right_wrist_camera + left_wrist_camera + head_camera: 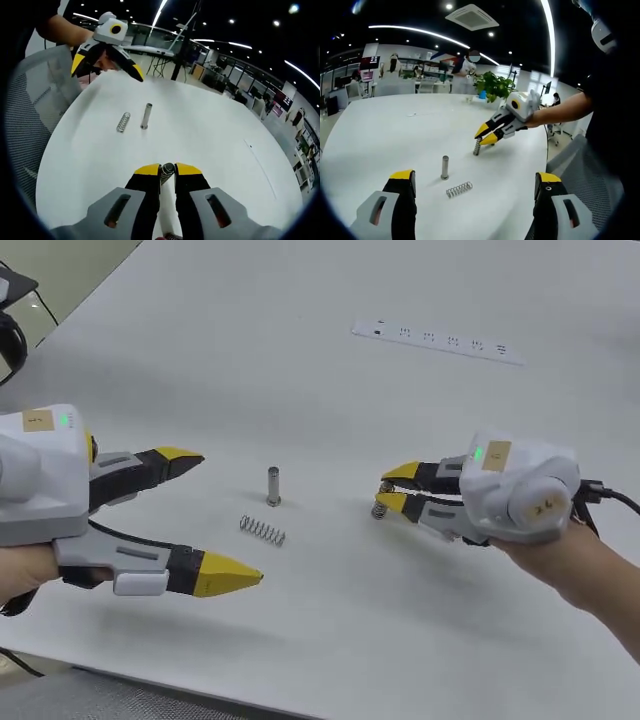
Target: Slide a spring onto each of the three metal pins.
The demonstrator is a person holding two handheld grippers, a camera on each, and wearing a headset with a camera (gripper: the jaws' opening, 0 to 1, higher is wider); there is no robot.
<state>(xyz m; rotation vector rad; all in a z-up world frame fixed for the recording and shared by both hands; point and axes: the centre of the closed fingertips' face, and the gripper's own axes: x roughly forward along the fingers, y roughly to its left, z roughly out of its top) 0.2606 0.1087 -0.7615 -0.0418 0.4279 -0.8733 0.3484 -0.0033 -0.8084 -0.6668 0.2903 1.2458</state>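
A bare metal pin (pixel 273 485) stands upright mid-table, and a loose spring (pixel 262 530) lies flat just in front of it. My left gripper (pixel 213 515) is open wide at the left, with its yellow tips either side of that spring but well short of it. My right gripper (pixel 396 488) is at the right, shut on a second spring (pixel 380 508) whose lower end rests on the table. The right gripper view shows that spring (pixel 167 171) pinched between the yellow tips. The pin (pixel 444 167) and loose spring (pixel 459 189) lie ahead of my left gripper (pixel 475 179). I cannot tell whether a pin is inside the held spring.
A white power strip (pixel 437 341) lies at the far side of the white table (pixel 200 360). A mesh office chair (pixel 30 125) stands at the table's near edge. In the background is an office with a person and a potted plant (pixel 495 85).
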